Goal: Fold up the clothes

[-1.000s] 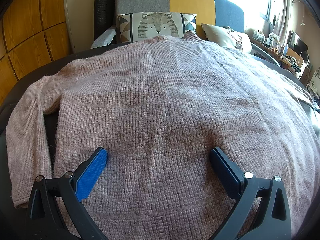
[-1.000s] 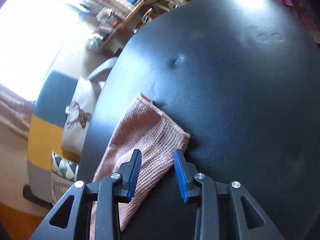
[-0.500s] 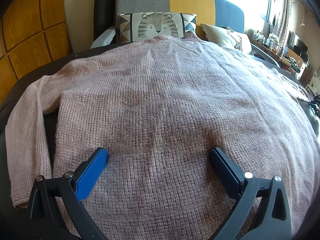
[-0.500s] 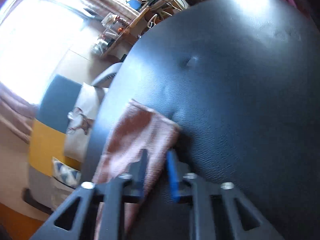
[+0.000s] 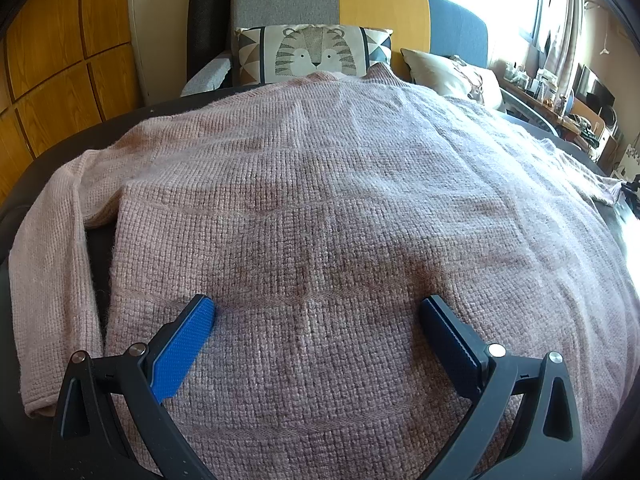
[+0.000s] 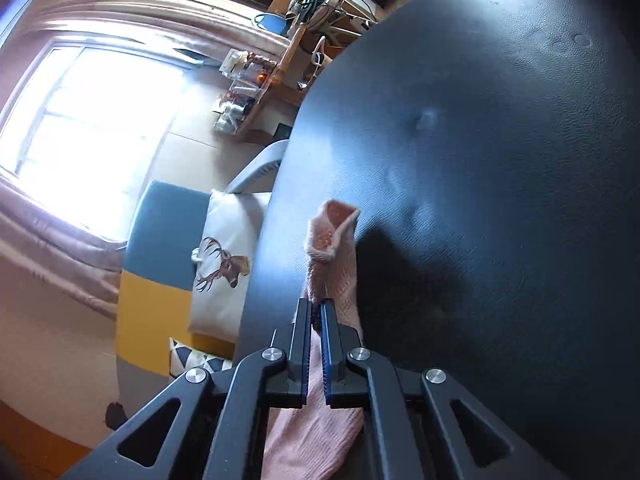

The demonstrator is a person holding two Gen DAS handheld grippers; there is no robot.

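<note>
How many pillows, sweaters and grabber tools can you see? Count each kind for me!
Pillows: 2, a tiger pillow and a deer pillow
Sweaters: 1, the pink sweater
Grippers: 2, the left gripper open over the sweater, the right gripper shut on the sleeve
Total: 5

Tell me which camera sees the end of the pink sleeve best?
The right wrist view. There the sleeve cuff stands up close, its open end showing, pinched in the right gripper above the black tabletop. The left wrist view shows the sweater spread flat, but that cuff is cut off at the right edge.
</note>
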